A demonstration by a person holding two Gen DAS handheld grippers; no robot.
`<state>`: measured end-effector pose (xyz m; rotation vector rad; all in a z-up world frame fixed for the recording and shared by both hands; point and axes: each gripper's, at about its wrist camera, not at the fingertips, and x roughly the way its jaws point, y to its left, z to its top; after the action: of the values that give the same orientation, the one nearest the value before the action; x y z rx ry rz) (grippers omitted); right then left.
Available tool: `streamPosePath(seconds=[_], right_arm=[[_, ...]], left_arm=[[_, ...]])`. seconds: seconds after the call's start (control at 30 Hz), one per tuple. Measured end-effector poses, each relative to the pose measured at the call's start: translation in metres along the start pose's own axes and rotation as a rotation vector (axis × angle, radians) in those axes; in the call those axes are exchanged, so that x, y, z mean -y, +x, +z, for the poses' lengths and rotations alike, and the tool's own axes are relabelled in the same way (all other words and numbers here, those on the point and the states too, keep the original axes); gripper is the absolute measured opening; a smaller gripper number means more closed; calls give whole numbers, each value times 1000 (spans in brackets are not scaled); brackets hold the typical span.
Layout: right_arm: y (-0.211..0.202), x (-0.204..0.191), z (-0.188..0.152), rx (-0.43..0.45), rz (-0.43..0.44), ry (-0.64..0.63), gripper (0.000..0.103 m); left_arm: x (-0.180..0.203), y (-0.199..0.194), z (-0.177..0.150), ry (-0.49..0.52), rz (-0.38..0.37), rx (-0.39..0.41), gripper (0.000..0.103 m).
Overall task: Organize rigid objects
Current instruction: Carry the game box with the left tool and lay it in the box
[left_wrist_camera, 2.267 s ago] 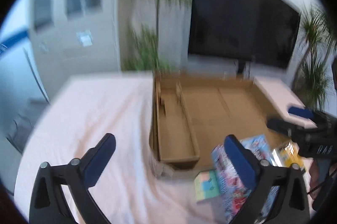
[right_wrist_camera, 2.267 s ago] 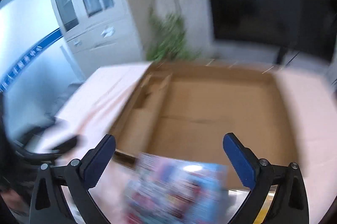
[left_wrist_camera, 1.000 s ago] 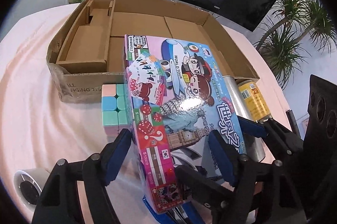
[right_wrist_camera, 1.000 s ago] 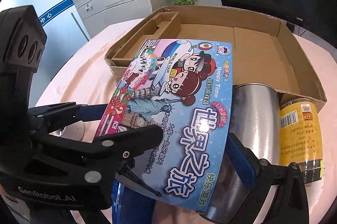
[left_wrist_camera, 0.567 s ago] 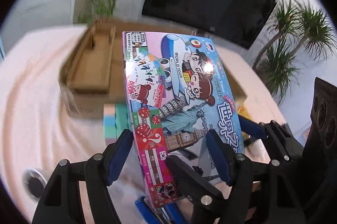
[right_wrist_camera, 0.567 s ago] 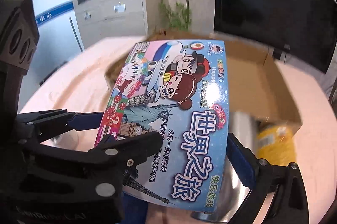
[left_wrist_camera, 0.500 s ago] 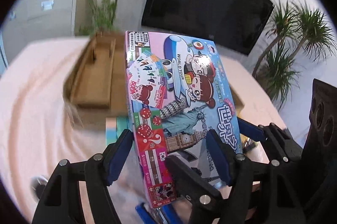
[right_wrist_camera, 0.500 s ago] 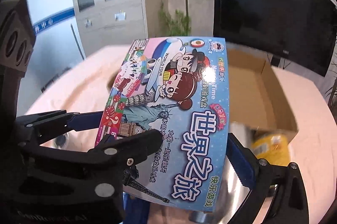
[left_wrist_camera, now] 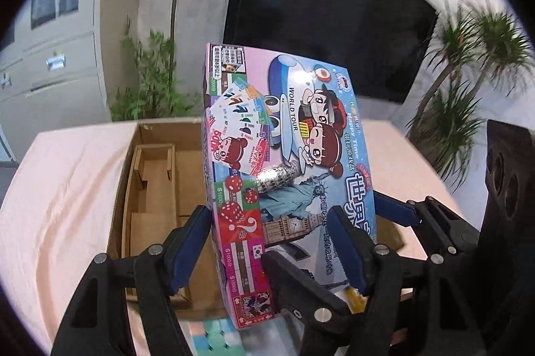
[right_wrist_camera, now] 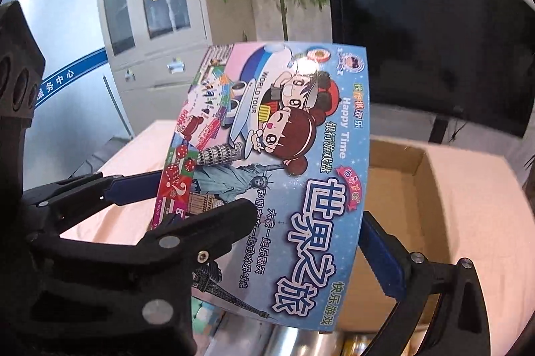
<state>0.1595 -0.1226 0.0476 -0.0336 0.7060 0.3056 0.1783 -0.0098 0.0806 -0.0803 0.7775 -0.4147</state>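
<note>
A colourful board game box (left_wrist_camera: 284,162) is held up in the air between both grippers, its picture face toward the cameras; it also fills the right wrist view (right_wrist_camera: 281,175). My left gripper (left_wrist_camera: 271,242) is shut on the box's left side. My right gripper (right_wrist_camera: 294,242) is shut on its right side, and one of its blue pads (right_wrist_camera: 381,255) presses the box edge. Behind and below the box lies an open cardboard tray (left_wrist_camera: 153,188) on the pink-clothed table, also visible in the right wrist view (right_wrist_camera: 401,188).
A pastel cube (left_wrist_camera: 220,336) lies on the table under the box. A shiny metal cylinder (right_wrist_camera: 294,339) and a yellow can (left_wrist_camera: 354,299) lie by the tray's front. A television (left_wrist_camera: 327,8), plants (left_wrist_camera: 468,108) and a cabinet (right_wrist_camera: 150,21) stand behind the table.
Both grippers have lifted the game box off the table and higher. The tray and the items on the table now sit lower in both views.
</note>
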Motion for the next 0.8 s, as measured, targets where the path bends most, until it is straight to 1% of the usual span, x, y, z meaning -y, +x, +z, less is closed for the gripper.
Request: streamPosePath(seconds=[0.1,0.13,0.17,0.2,0.23,0.3,0.37,0.43,0.5,0.53,0.57,0.6,0.7,0.77,0.8], right_arm=[[51,18,0,-117,46,45,101],[65,21,-3,-159,61,58,101],[79,25,-7,-204,76,69,101],[100,28,-15,-279,96,83,101],[112,29,-21,-321,107,91,101],[138,31,-33,-423,125,90,101],[153,30,-42,-483,129,85,101],[163,28,-47,-536,154,74,101],[164,25,-52,-552,173,64,102],[166,26,-53,-565,176,64,103],[168,28,-53,-576,177,68,103],[169,28,-55,-588,180,72,103],[155,33,-54,-557,183,60,102],[130,36,-53,-496,154,43,102],[107,41,-51,-443,140,38,102]], left_arm=[[-14,26,-9,-54,18,-108,71],[-20,35,-15,-73,24,-140,71],[-27,49,-25,-93,34,-192,71],[-32,55,-33,-105,38,-223,71],[-38,63,-43,-126,42,-262,71],[-49,72,-64,-163,52,-327,63],[-56,73,-81,-190,60,-365,62],[-57,64,-92,-184,77,-354,62],[-59,63,-90,-179,80,-357,60],[-60,62,-89,-180,82,-355,56],[-60,60,-86,-177,86,-350,54],[-60,56,-86,-169,83,-343,54],[-58,41,-86,-149,72,-291,54],[-51,19,-85,-119,70,-220,56],[-48,8,-85,-104,68,-181,56]])
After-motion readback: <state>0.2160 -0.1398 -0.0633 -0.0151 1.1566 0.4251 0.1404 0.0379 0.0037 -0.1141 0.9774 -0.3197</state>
